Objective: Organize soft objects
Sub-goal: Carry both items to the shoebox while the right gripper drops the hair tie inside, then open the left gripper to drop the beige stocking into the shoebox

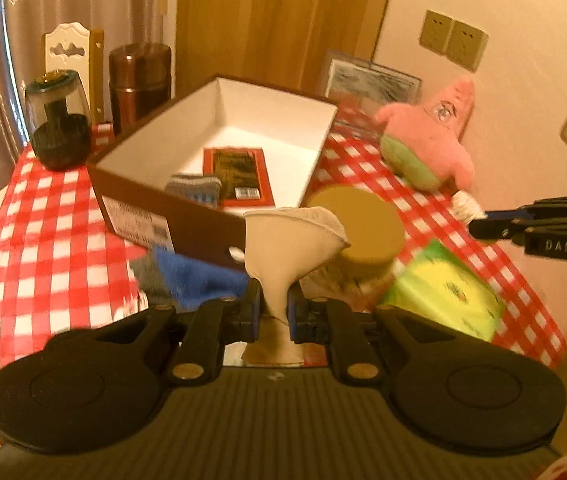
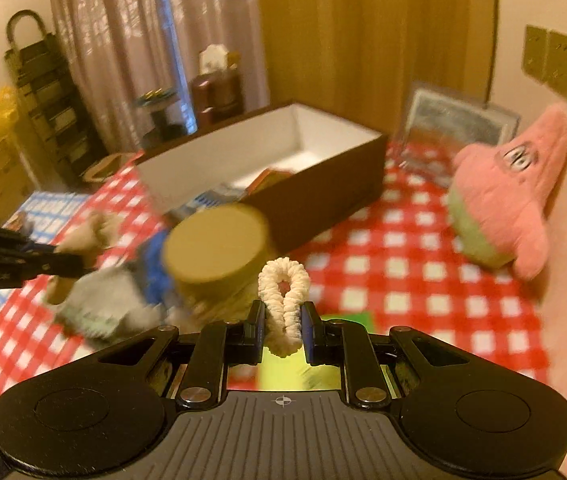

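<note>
Both grippers carry soft items toward the open brown box on the checked desk. The left gripper is pinched nearly closed on a beige sock, just before the box's near wall. The right gripper is clamped on a cream scrunchie, right of the box. Next, probably, each must clear the rim, then release inside, where 1 grey sock seems to lie.
</note>
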A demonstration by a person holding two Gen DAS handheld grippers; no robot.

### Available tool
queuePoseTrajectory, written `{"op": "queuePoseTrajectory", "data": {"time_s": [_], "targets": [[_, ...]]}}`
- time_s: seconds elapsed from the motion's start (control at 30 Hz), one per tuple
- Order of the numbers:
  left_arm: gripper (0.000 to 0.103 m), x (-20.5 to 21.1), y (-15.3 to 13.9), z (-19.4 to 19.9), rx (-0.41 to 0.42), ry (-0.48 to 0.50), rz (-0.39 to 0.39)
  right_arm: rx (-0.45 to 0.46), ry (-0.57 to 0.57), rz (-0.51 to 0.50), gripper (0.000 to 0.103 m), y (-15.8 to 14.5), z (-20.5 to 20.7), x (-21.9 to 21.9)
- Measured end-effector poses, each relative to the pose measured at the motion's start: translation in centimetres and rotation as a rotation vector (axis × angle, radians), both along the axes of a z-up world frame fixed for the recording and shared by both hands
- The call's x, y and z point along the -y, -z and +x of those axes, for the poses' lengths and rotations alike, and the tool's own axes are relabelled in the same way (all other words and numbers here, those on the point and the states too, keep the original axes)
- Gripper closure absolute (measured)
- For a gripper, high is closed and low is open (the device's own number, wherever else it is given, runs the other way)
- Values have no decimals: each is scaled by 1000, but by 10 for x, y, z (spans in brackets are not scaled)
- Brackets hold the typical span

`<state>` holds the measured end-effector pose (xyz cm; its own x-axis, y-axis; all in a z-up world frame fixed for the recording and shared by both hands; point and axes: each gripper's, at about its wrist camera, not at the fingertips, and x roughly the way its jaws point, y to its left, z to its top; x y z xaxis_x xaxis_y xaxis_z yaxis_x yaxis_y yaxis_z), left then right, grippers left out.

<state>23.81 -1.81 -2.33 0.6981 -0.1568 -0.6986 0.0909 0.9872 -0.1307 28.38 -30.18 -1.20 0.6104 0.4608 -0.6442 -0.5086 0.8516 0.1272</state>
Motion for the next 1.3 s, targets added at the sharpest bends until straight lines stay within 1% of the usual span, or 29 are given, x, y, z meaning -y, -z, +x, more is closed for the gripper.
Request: {"op": "queuePoseTrajectory", "data": {"time_s": [0.2, 0.43, 0.67, 0.8, 0.9, 0.93, 1.0, 1.03, 1.07, 1.23, 1.3], "targets": [[91, -9, -12, 41, 38, -48, 10, 64, 31, 8, 84, -16, 54, 8], [91, -18, -20, 95, 50, -101, 7, 89, -22, 21, 84, -24, 125, -11], [91, -25, -10, 150, 25, -134, -7, 81, -113, 56, 84, -24, 192, -41], [91, -27, -1, 173, 4, -150, -3, 90, -171, 74, 84, -18, 218, -58], [91, -27, 6, 186, -11, -156, -5, 109, -195, 68, 84, -11, 234, -69], [91, -27, 8, 190, -16, -156, -4, 119, -206, 65, 83, -8, 238, -73], [91, -27, 12, 197, -26, -156, -2, 138, -208, 57, 68, -4, 246, -81], [91, -26, 14, 200, -31, -154, -2, 150, -200, 59, 57, -1, 249, -82], [91, -26, 16, 202, -36, -153, -3, 155, -196, 67, 54, 1, 252, -83], [91, -24, 24, 213, -57, -142, -12, 138, -193, 85, 53, 6, 264, -80], [90, -22, 27, 216, -64, -136, -18, 137, -185, 78, 53, 7, 263, -78]]}}
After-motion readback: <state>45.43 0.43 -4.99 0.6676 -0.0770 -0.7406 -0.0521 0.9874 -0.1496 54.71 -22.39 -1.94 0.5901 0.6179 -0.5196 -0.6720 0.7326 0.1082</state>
